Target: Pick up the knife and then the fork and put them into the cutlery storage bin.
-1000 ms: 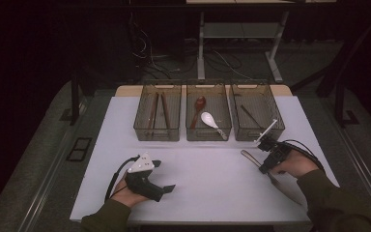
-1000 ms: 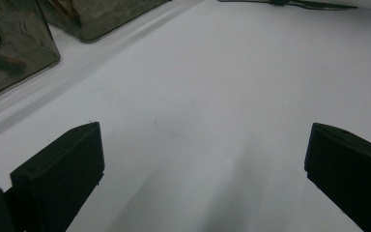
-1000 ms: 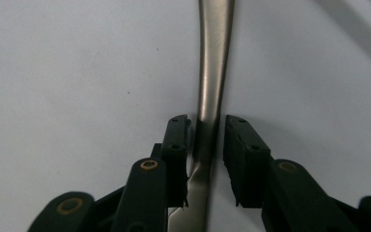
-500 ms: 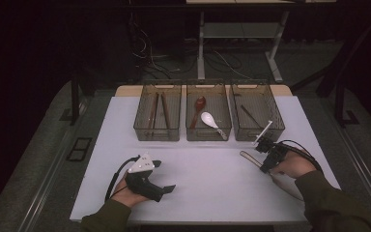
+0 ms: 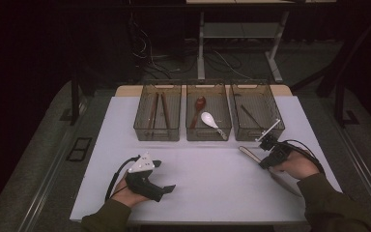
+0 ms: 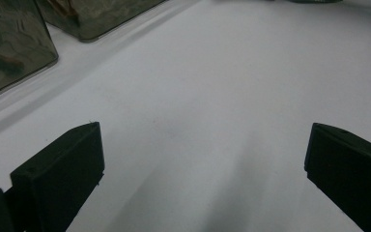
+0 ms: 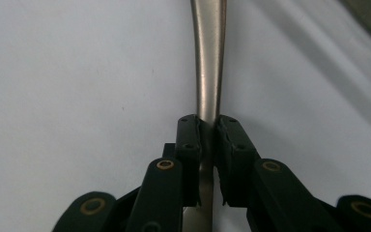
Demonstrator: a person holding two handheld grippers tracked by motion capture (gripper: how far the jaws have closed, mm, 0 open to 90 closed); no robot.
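Note:
A long silvery metal utensil (image 5: pixel 249 154) lies on the white table (image 5: pixel 212 193) in front of the right bin. My right gripper (image 5: pixel 263 163) is down on it, and the right gripper view shows the jaws shut on the utensil's handle (image 7: pixel 209 72), which runs straight away from the right gripper (image 7: pixel 208 145). My left gripper (image 5: pixel 168 188) rests low at the front left of the table. Its fingers (image 6: pixel 63 174) stand wide apart over bare table, so the left gripper (image 6: pixel 203 164) is open with nothing in it.
Three translucent bins stand in a row at the back. The left bin (image 5: pixel 145 126) holds chopsticks (image 5: pixel 158 110). The middle bin (image 5: pixel 207 134) holds a wooden spoon (image 5: pixel 198 106) and a white spoon (image 5: pixel 209 119). The right bin (image 5: pixel 275 126) holds a dark utensil (image 5: pixel 251 116).
My right gripper has sunk a little toward the table and nearer the front, at the metal utensil. The left hand has stayed still.

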